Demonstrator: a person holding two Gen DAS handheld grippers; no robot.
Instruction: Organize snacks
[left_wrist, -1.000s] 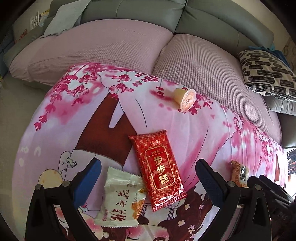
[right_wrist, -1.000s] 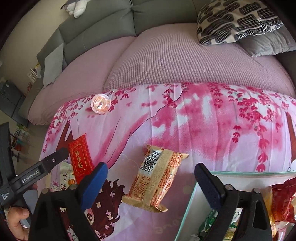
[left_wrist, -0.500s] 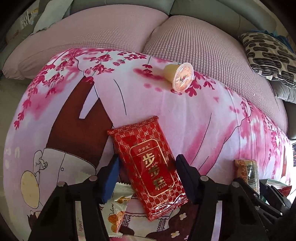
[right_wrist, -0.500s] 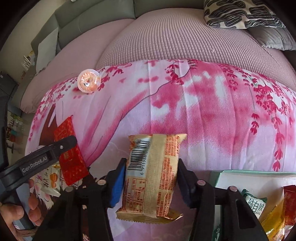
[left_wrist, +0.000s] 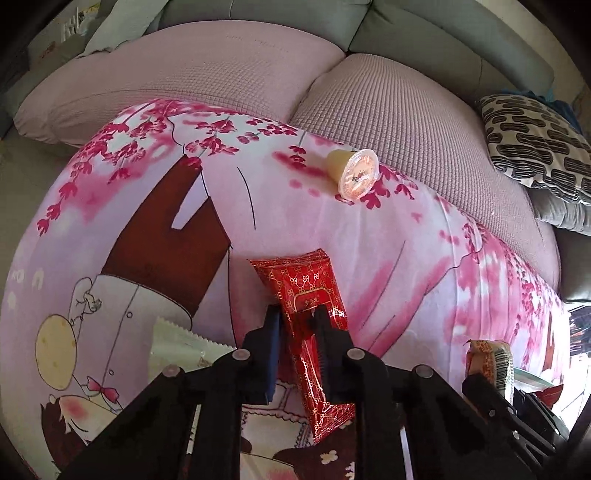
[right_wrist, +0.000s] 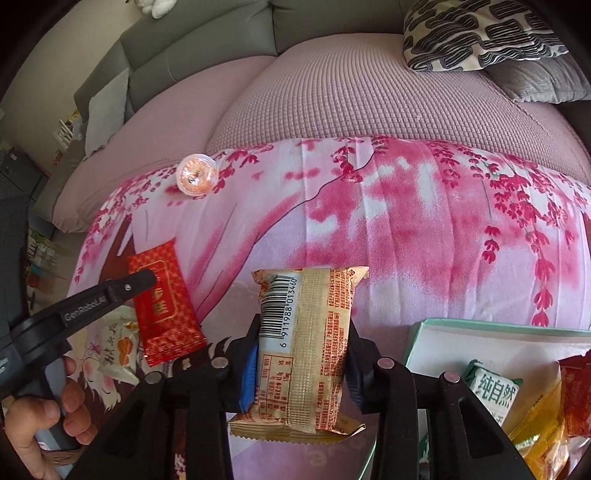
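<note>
My left gripper (left_wrist: 297, 317) is shut on a red snack packet (left_wrist: 303, 295) with gold print, squeezed between its pads above the pink floral cloth (left_wrist: 369, 251). The packet also shows in the right wrist view (right_wrist: 162, 306). My right gripper (right_wrist: 303, 350) is shut on a tan snack packet (right_wrist: 306, 350) with a barcode. This packet shows at the right in the left wrist view (left_wrist: 487, 360). A jelly cup (left_wrist: 354, 171) lies on its side at the cloth's far edge. A white and orange packet (left_wrist: 181, 347) lies left of my left gripper.
A pale green box (right_wrist: 498, 328) at the lower right holds several snack packets. A pink-covered sofa (right_wrist: 351, 92) runs behind the cloth, with a black and white patterned cushion (right_wrist: 472, 33) at its right end.
Both grippers went from open to shut: the left closed on the red packet, the right on the tan packet. Both packets now look raised off the cloth.
</note>
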